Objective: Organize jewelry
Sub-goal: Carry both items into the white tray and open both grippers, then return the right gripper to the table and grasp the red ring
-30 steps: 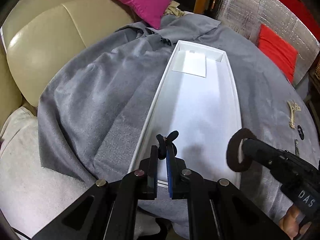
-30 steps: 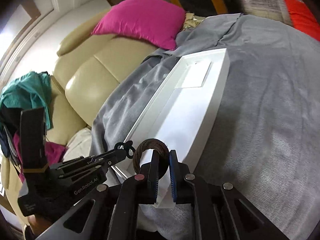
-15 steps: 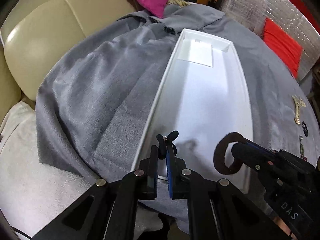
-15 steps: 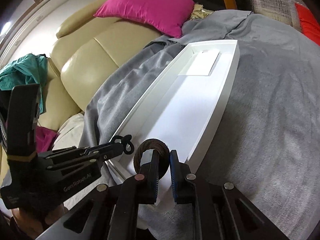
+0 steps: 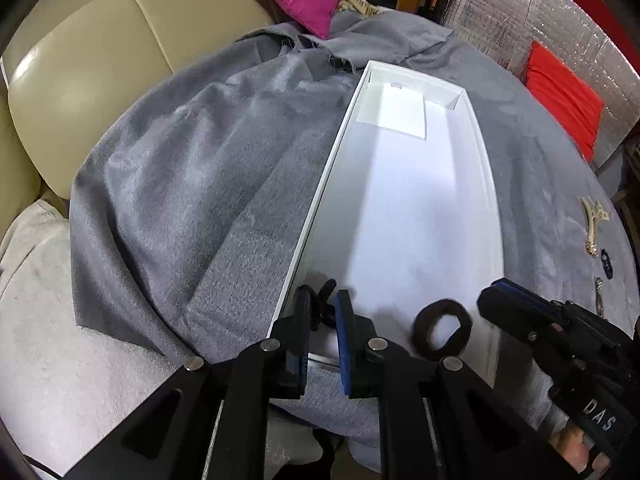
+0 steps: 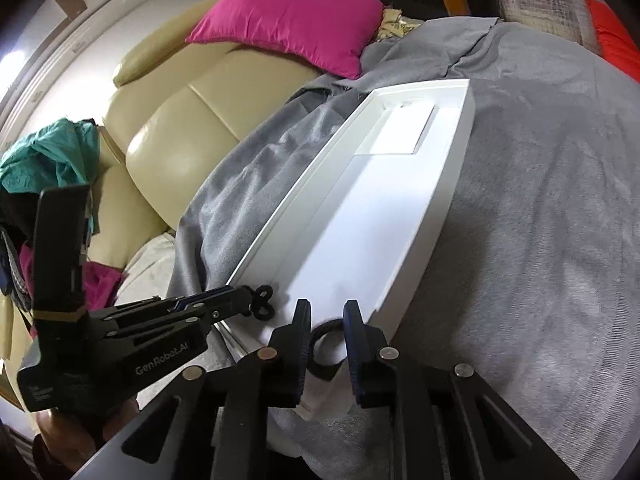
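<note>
Both grippers opening | right gripper has let the brown ring drop onto the white tray floor | left gripper loosening around the black piece | both pieces nearly placed

pink cushion on beige sofa | grey cloth | red cushion, perhaps

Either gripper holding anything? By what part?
Right gripper: nothing, jaws opening, brown ring lies free in tray. Left gripper: jaws opening around black looped piece; grip unclear.
</note>
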